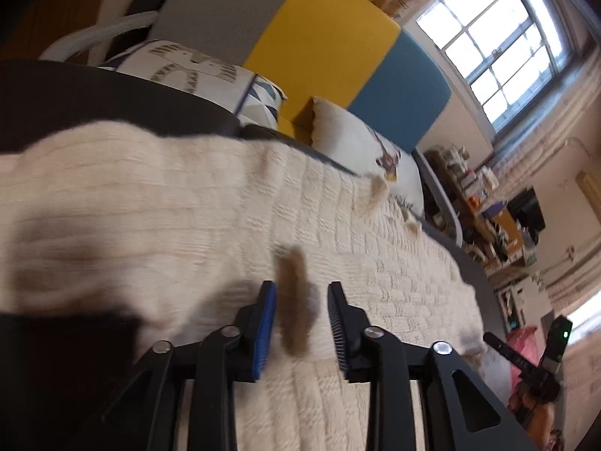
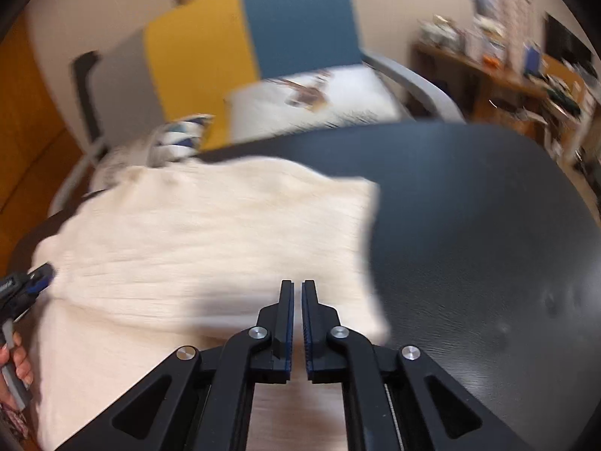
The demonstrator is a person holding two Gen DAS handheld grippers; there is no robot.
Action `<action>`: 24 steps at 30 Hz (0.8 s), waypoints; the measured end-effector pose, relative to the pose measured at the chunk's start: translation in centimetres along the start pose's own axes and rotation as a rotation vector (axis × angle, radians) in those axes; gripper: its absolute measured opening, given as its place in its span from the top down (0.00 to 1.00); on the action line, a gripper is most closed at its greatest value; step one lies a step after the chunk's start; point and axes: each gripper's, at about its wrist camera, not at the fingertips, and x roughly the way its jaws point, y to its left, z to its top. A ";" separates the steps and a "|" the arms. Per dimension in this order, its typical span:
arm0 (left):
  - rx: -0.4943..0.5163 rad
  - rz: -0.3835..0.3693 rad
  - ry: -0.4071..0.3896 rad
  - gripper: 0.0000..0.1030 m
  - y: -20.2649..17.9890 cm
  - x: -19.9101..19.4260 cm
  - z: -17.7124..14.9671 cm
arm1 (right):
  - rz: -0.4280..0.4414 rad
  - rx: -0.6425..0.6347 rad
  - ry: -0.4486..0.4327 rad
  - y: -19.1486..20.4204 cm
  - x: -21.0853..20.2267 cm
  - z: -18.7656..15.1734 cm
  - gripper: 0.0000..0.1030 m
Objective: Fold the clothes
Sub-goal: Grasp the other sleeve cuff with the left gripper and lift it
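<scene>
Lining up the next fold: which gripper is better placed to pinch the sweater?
Probably left: the left gripper has open jaws over the cream sweater, at its edge. The right gripper hovers above the knit with jaws nearly closed.

Your cream ribbed-knit sweater lies spread flat on the dark round table — folded, it seems, with a straight edge just right of your right tongs. It runs under both tongs; a brown tassel sits between the left tongs' parted fingers — untouched.
</scene>
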 end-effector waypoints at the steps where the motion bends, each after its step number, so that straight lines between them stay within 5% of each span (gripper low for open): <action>1: -0.024 0.006 -0.015 0.56 0.8 -1.1 0.3 | 0.031 -0.019 -0.007 1.5 -0.2 0.1 0.95; 6: -0.096 0.130 -0.129 0.45 5.8 -8.0 1.3 | 0.158 -0.104 0.028 8.7 1.3 -0.9 0.95; 9: -0.182 0.255 -0.194 0.25 10.3 -12.0 1.7 | 0.190 -0.155 0.060 12.0 2.6 -1.7 0.95; 14: -0.386 0.473 -0.339 0.15 18.7 -18.3 1.9 | 0.214 -0.208 0.067 14.8 2.7 -2.4 0.95; 19: -0.616 0.510 -0.375 0.10 25.4 -20.7 1.4 | 0.233 -0.194 0.064 15.1 1.9 -2.3 0.95; 24: -0.712 0.378 -0.366 0.06 29.0 -19.5 2.1 | 0.253 -0.184 0.069 15.5 1.5 -2.7 0.95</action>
